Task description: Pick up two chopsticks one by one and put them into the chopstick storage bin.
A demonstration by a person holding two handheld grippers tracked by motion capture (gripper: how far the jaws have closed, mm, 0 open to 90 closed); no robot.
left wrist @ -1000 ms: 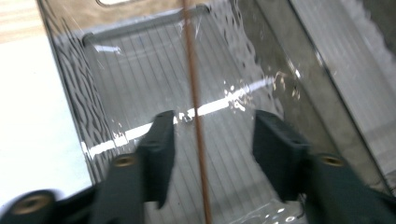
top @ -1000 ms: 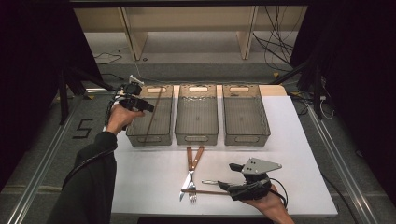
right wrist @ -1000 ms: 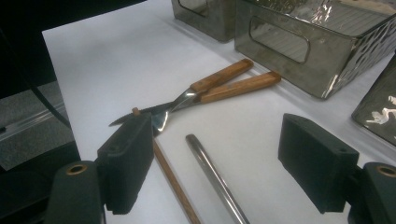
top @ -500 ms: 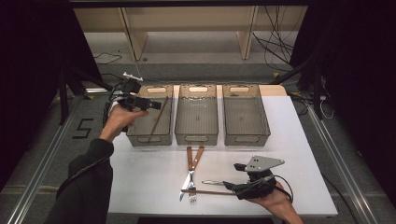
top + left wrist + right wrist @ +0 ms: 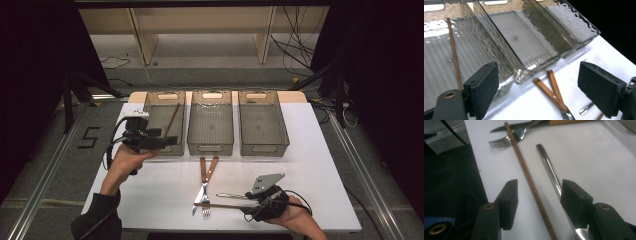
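My left gripper [image 5: 159, 141] hangs open at the front left corner of the left bin [image 5: 150, 107]; in the left gripper view its jaws [image 5: 541, 97] stand wide apart with nothing between them. A brown chopstick [image 5: 172, 119] [image 5: 453, 53] lies inside that bin. Near the table's front edge, my right gripper [image 5: 249, 202] [image 5: 539, 191] is open low over the table. Its pads straddle a second brown chopstick [image 5: 527, 176] [image 5: 220, 205] and a steel utensil handle [image 5: 549, 173] [image 5: 230, 195]. A wooden-handled knife [image 5: 199, 187] and fork [image 5: 209, 185] [image 5: 500, 143] lie crossed just beyond.
Three clear grey bins stand in a row at the back of the white table [image 5: 310, 165]; the middle bin [image 5: 211, 145] and the right bin [image 5: 263, 147] hold nothing. The table's front edge lies just behind my right hand.
My left gripper has pulled back from above the left bin's far end to its front corner, and a chopstick now lies in that bin. The right gripper has barely shifted.
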